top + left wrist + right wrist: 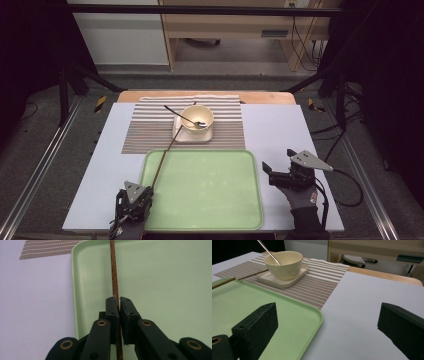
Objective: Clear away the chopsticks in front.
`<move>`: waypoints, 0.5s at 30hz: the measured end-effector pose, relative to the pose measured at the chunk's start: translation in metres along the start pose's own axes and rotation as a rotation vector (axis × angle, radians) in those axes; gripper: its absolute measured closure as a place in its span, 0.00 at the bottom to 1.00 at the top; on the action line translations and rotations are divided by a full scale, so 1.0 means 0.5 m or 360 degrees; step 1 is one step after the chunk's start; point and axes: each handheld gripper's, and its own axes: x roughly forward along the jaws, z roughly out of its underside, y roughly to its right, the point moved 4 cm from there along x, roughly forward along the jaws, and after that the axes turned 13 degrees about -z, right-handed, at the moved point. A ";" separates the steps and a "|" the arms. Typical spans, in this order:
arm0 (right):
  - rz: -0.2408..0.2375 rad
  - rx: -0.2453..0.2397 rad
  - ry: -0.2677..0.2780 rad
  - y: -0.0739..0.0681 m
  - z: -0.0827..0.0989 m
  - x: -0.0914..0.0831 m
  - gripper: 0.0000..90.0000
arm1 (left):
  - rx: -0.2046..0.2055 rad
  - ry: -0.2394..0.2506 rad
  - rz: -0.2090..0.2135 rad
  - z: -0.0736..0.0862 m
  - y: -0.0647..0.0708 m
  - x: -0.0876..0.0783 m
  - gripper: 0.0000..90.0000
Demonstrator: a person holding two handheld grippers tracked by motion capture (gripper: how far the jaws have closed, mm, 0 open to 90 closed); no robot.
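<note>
Bench [280, 130] carries a striped mat [150, 125] at twelve o'clock and green tray [210, 190] centrally, left gripper [119, 305] clamping a brown stick [113, 272], right gripper [324, 325] wide over bare surface.

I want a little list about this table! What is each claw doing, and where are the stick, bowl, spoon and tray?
left gripper: shut on the thin brown wooden chopstick
chopstick: runs from the gripper over the tray's left edge toward the plate
right gripper: open, nothing between its jaws, right of the tray
pale green plastic tray: nothing resting in it, nearest the person
cream round bowl: on a cream square plate
metal spoon: in the bowl, handle leaning left
brown striped placemat: under the plate
</note>
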 end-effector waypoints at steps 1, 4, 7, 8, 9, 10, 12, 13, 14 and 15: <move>0.0000 0.0000 0.0001 0.000 0.000 0.000 0.04 | 0.0004 -0.0007 -0.0010 0.001 0.000 0.001 0.94; 0.0003 -0.0008 -0.0006 0.000 0.000 0.001 0.04 | 0.0025 -0.0023 -0.0017 0.004 0.003 0.005 0.94; 0.0005 -0.0006 -0.0006 0.000 0.000 0.001 0.04 | 0.0043 -0.0036 -0.0022 0.006 0.004 0.008 0.94; 0.0005 -0.0006 -0.0006 0.000 0.001 0.001 0.04 | 0.0048 -0.0047 -0.0022 0.006 0.004 0.009 0.94; 0.0005 -0.0006 -0.0006 0.000 0.001 0.001 0.04 | 0.0053 -0.0054 -0.0022 0.007 0.004 0.010 0.94; 0.0005 -0.0006 -0.0007 0.000 0.001 0.001 0.04 | 0.0058 -0.0057 -0.0019 0.007 0.005 0.011 0.93; 0.0002 -0.0001 -0.0006 -0.001 0.000 0.002 0.04 | 0.0064 -0.0065 -0.0014 0.007 0.005 0.012 0.93; 0.0003 -0.0001 -0.0008 -0.001 0.001 0.002 0.04 | 0.0061 -0.0068 -0.0013 0.007 0.006 0.013 0.93; 0.0006 -0.0004 -0.0013 0.000 0.001 0.002 0.04 | 0.0061 -0.0069 -0.0009 0.007 0.006 0.013 0.93; 0.0005 -0.0004 -0.0014 0.000 0.002 0.003 0.04 | 0.0064 -0.0070 -0.0007 0.007 0.006 0.014 0.93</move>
